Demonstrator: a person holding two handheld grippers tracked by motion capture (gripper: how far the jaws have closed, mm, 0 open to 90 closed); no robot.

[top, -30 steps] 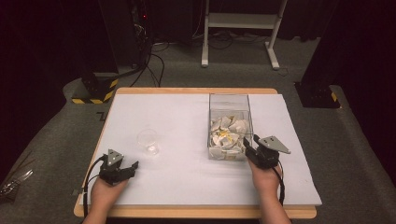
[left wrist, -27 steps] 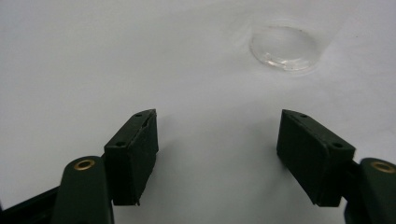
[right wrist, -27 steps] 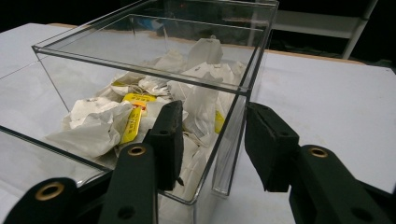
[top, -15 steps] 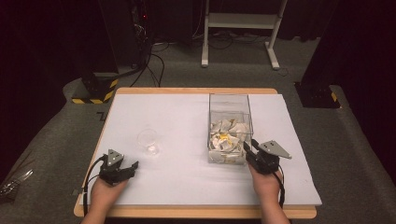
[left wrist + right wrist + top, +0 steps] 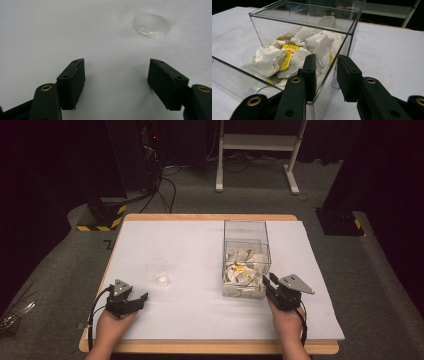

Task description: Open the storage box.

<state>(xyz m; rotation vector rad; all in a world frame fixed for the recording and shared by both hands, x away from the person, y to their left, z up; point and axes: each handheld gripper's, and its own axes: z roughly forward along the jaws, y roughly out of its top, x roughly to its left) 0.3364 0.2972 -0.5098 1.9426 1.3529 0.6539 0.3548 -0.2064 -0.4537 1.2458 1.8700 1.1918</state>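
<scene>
A clear box (image 5: 245,232) holding several crumpled white tea bags (image 5: 274,62), some with yellow tags, stands right of the table's middle. My right gripper (image 5: 270,282) is at its near right corner. In the right gripper view its jaws (image 5: 325,58) straddle the box's right wall (image 5: 337,53), one inside and one outside. They have just been closing, and a small gap still shows on each side of the wall. My left gripper (image 5: 141,298) rests near the front left, open (image 5: 116,75) and holding nothing. A clear plastic cup (image 5: 158,271) (image 5: 152,23) stands just beyond it.
White paper (image 5: 190,250) covers the wooden table (image 5: 210,347). Beyond the far edge are cables, a white stand's legs (image 5: 255,142) and a black-and-yellow base (image 5: 102,217) on the grey floor.
My right gripper has shifted slightly toward me at the box's corner, and its jaws have narrowed around the wall. The left gripper and the cup have not moved.
</scene>
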